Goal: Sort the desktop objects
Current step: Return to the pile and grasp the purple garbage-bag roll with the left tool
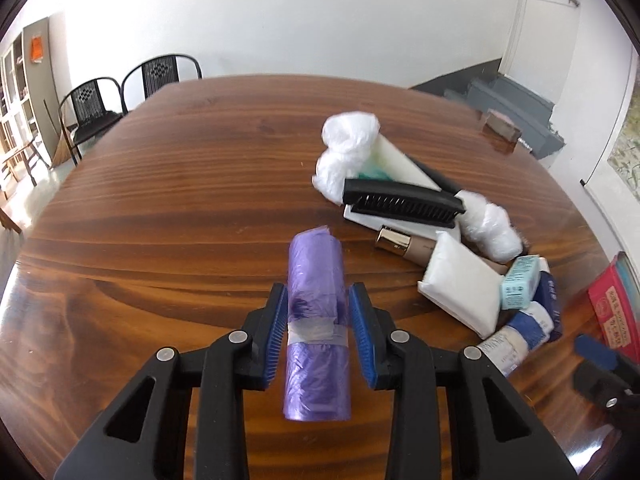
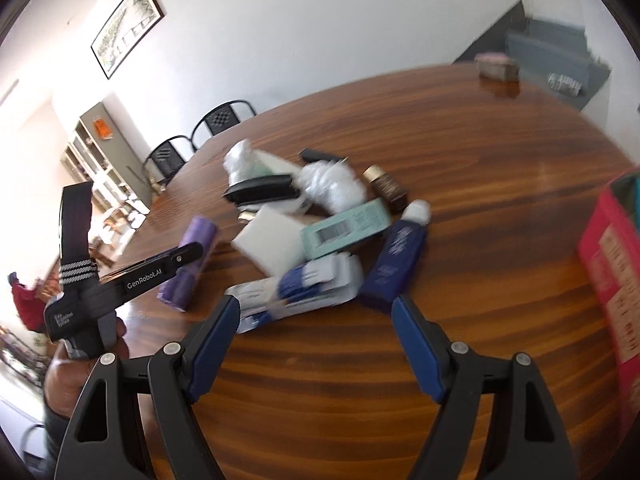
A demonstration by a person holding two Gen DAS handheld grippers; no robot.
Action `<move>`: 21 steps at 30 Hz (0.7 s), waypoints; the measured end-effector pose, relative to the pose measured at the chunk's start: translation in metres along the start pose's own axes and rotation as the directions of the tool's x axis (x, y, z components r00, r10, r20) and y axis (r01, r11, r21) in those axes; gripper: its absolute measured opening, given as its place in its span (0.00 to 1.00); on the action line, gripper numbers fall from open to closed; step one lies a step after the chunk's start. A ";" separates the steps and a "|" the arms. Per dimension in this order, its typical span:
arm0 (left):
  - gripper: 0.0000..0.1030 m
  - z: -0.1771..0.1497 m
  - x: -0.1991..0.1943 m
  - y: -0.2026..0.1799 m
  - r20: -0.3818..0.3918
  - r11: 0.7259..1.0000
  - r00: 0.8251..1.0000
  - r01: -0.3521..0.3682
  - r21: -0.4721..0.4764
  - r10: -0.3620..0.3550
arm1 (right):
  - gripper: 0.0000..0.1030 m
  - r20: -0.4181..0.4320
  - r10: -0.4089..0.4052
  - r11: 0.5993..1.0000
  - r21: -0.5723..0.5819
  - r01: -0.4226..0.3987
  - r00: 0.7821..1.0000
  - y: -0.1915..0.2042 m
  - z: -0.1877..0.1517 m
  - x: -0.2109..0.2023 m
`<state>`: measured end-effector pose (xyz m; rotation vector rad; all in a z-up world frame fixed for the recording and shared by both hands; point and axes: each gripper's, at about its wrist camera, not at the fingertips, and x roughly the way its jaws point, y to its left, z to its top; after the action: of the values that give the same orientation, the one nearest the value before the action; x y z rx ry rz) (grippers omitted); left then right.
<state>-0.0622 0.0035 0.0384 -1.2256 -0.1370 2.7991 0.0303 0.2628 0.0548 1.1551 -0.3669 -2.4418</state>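
Note:
A purple roll of bags (image 1: 317,320) lies on the wooden table (image 1: 180,200), between the blue pads of my left gripper (image 1: 318,312); the jaws are open around it with small gaps each side. The roll also shows in the right wrist view (image 2: 188,260), under the left gripper's arm. My right gripper (image 2: 316,316) is open and empty, just in front of a pile: a white-and-blue pack (image 2: 316,284), a dark blue tube (image 2: 396,256), a teal box (image 2: 346,228), a white pad (image 2: 272,244) and a black comb (image 2: 260,190).
A red box (image 2: 612,264) stands at the table's right edge. A brown bottle (image 2: 386,188), white plastic wraps (image 1: 348,136) and a gold-capped bottle (image 1: 396,242) lie in the pile. A small block (image 1: 500,126) sits far right. Two black chairs (image 1: 120,96) stand beyond the table.

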 end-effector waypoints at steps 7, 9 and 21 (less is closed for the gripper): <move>0.34 -0.003 -0.019 0.007 0.034 1.000 0.999 0.018 0.006 -0.018 | 0.79 -0.096 -0.005 1.000 -0.018 0.003 0.995 0.026 -0.001 0.030; 0.34 -0.004 -0.014 0.013 0.011 1.000 1.000 0.019 -0.009 -0.019 | 0.79 -0.102 -0.049 0.999 -0.026 0.047 0.994 0.031 0.003 0.039; 0.50 -0.007 0.005 0.013 -0.050 0.999 0.998 0.040 -0.026 -0.042 | 0.79 -0.071 -0.240 0.962 -0.152 0.227 0.968 0.046 0.022 0.068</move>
<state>-0.0614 -0.0089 0.0285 -1.2825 -0.1918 2.7371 -0.0136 0.1912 0.0411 1.3035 -0.0276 -2.5553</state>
